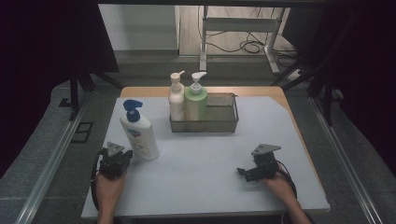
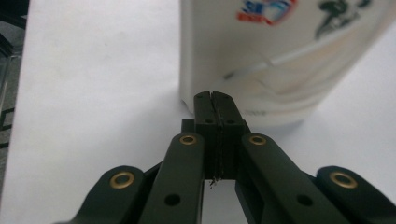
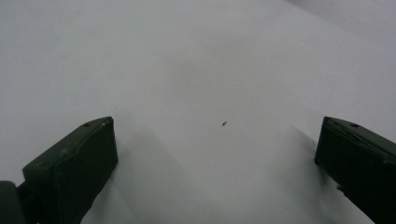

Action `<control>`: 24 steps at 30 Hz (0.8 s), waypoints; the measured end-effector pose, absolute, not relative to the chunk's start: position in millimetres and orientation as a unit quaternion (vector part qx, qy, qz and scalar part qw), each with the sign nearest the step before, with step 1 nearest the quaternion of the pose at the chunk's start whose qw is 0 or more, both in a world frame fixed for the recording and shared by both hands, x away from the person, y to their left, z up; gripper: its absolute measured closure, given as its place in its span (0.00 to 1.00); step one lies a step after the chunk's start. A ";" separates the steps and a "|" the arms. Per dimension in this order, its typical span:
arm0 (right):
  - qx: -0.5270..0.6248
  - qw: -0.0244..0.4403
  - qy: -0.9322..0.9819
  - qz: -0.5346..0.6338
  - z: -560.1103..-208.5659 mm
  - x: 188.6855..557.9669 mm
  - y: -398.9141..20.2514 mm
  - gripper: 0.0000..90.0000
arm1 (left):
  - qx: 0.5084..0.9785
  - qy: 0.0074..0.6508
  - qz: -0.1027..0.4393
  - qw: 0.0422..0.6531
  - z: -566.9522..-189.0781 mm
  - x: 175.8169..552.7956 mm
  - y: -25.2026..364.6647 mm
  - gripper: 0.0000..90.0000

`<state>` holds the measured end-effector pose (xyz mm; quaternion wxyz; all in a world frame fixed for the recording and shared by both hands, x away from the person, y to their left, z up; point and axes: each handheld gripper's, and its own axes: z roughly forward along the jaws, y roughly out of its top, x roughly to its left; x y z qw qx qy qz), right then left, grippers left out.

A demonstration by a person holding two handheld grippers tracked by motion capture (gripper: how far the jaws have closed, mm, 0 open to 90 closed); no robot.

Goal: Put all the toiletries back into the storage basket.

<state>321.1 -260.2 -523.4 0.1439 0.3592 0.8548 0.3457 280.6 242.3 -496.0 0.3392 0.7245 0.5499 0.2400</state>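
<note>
At one o'clock from your left gripper [image 1: 122,157], the white pump bottle [image 1: 139,133] stood upright just beyond its tips, on the table [image 1: 201,163]. Its jaws were clenched on nothing. Your right gripper [image 1: 243,172], well apart at the bottle's four o'clock, gaped wide over bare tabletop.

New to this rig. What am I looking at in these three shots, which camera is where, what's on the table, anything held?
There is no robot arm here: a person sits at the table and holds a two-jaw claw in each hand.

The high view looks down from above the person's side. The left claw is at the left, the right claw at the right. The other two pictures come from cameras riding on each claw, looking along its black jaws.

On the table stand a white pump bottle with a blue top and a wire basket holding a cream pump bottle and a green pump bottle.

The left claw is shut on nothing, its tip right at the white bottle's base. The right claw is wide open over bare table. Nothing is held.
</note>
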 end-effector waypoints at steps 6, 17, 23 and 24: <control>0.359 0.144 0.855 0.346 -523.5 321.0 -260.1 0.00 | 0.715 0.561 0.234 0.345 -498.5 290.4 253.6 0.99; 0.359 0.144 0.855 0.346 -523.6 320.9 -260.2 0.00 | 0.713 0.558 0.229 0.358 -504.2 316.0 263.5 0.99; 0.359 0.145 0.855 0.346 -523.6 320.9 -260.1 0.00 | 0.709 0.552 0.213 0.384 -507.0 322.8 267.4 0.99; 0.359 0.145 0.855 0.346 -523.6 320.9 -260.2 0.00 | 0.709 0.550 0.210 0.388 -507.1 323.2 267.4 0.99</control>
